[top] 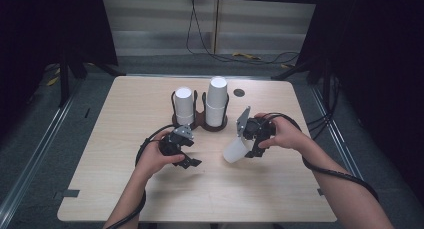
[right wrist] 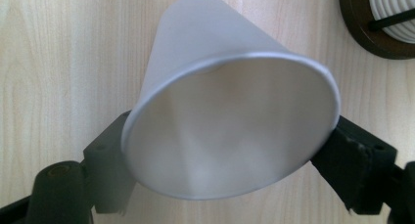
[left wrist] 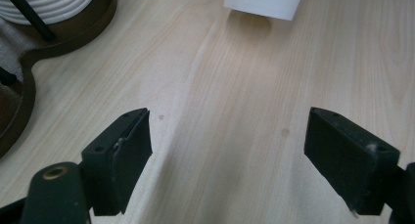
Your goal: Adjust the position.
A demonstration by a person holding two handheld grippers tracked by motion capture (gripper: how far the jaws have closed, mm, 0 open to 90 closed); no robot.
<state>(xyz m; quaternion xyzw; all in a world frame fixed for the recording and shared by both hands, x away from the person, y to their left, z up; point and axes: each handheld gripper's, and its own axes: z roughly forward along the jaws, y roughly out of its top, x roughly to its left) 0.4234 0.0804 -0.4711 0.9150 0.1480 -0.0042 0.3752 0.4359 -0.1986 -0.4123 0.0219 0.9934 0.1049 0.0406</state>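
Cup (right wrist: 230, 121), white, clamped near its rim between right gripper (top: 254, 139) jaws | long axis runs forward from those jaws, base tilted to table (top: 150, 199) | left gripper (left wrist: 230, 150) jaws wide, empty, cup ahead beyond them.

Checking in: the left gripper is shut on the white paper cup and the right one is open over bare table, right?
Sides swapped. The right gripper is shut on the white paper cup, as the right gripper view shows; the left gripper is open over the bare wooden table.
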